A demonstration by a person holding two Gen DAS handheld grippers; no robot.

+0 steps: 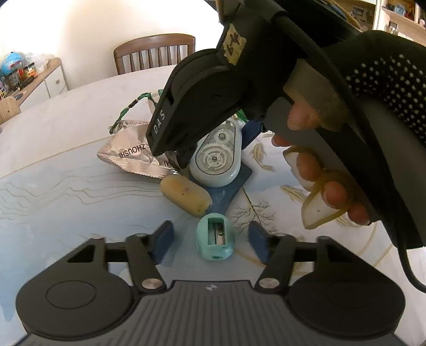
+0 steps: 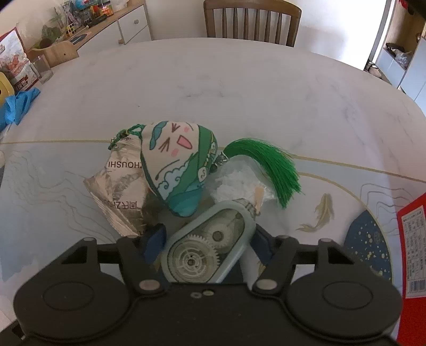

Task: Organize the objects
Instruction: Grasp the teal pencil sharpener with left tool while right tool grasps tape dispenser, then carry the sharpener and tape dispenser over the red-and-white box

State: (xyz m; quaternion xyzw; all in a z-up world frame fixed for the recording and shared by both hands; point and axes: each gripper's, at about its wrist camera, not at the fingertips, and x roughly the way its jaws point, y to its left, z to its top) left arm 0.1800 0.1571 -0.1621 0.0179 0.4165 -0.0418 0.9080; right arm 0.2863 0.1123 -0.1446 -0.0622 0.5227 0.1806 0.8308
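Note:
A teal pencil sharpener (image 1: 215, 237) lies on the table between the blue pads of my left gripper (image 1: 211, 235). The jaws are open, with a gap showing on each side of the sharpener. Just beyond it, a pale correction tape dispenser (image 2: 205, 250) sits tilted between the fingers of my right gripper (image 2: 209, 238), and both pads rest against its sides. In the left wrist view a gloved hand holds the right gripper (image 1: 218, 145) down over the dispenser (image 1: 214, 162). A tan oval eraser (image 1: 186, 195) lies beside a dark blue card (image 1: 226, 194) under the dispenser.
A crumpled silver foil packet (image 2: 119, 191), a cartoon-faced plush sachet (image 2: 178, 165) with a green tassel (image 2: 266, 165) and clear plastic wrap (image 2: 239, 183) crowd behind the dispenser. A red box (image 2: 412, 252) stands at the right, a blue cloth (image 2: 18, 103) and a glass (image 2: 42, 69) at the far left, and a chair (image 2: 253, 21) behind the table.

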